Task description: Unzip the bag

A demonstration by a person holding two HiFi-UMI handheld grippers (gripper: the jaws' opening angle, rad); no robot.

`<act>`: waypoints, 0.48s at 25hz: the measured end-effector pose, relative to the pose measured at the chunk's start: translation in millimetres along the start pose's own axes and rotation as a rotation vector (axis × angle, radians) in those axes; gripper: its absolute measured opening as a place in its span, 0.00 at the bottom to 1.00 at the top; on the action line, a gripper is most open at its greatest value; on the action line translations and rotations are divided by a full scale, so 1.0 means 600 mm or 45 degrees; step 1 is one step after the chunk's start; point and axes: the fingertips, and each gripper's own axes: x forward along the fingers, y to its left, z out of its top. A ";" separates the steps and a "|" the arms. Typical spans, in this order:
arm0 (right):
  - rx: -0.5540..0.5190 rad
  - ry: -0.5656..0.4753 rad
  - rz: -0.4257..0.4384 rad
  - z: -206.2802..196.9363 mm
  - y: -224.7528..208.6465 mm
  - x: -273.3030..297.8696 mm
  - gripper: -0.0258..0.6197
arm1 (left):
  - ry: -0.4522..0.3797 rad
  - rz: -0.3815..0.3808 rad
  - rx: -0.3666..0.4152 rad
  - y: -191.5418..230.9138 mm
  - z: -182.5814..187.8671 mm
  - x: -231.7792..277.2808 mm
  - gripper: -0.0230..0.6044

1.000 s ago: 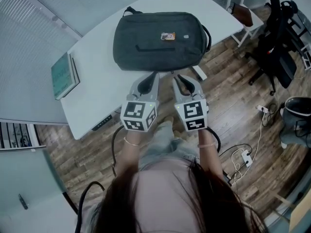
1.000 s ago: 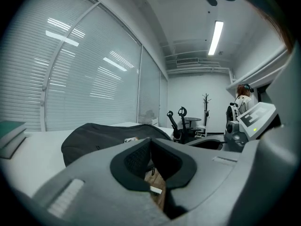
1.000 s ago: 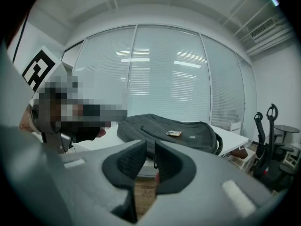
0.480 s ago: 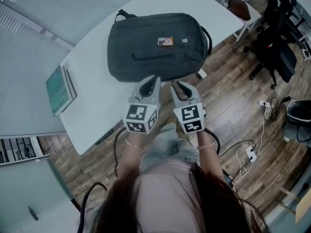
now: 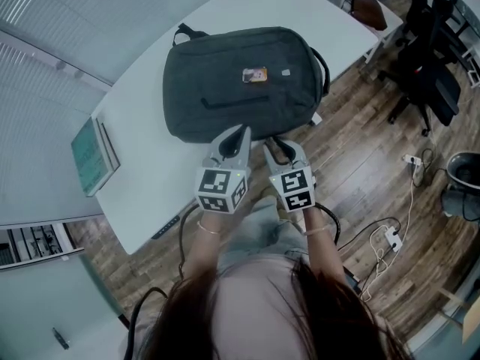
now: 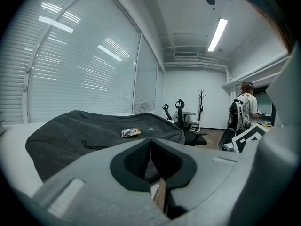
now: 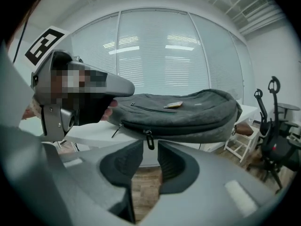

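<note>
Bag flat on table, long axis crosswise to the person; zipper pull hangs off the bag's near edge dead ahead of right gripper, jaws opening, nothing gripped; left gripper closed, empty, alongside.

A white rectangular table stands on a brown wood-plank floor beside windows with white slatted blinds. Black office chairs stand nearby, and a ceiling strip light glows.
</note>
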 end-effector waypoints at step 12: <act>0.118 -0.054 0.068 0.002 -0.001 0.012 0.20 | 0.046 0.035 -0.005 0.020 -0.019 0.027 0.06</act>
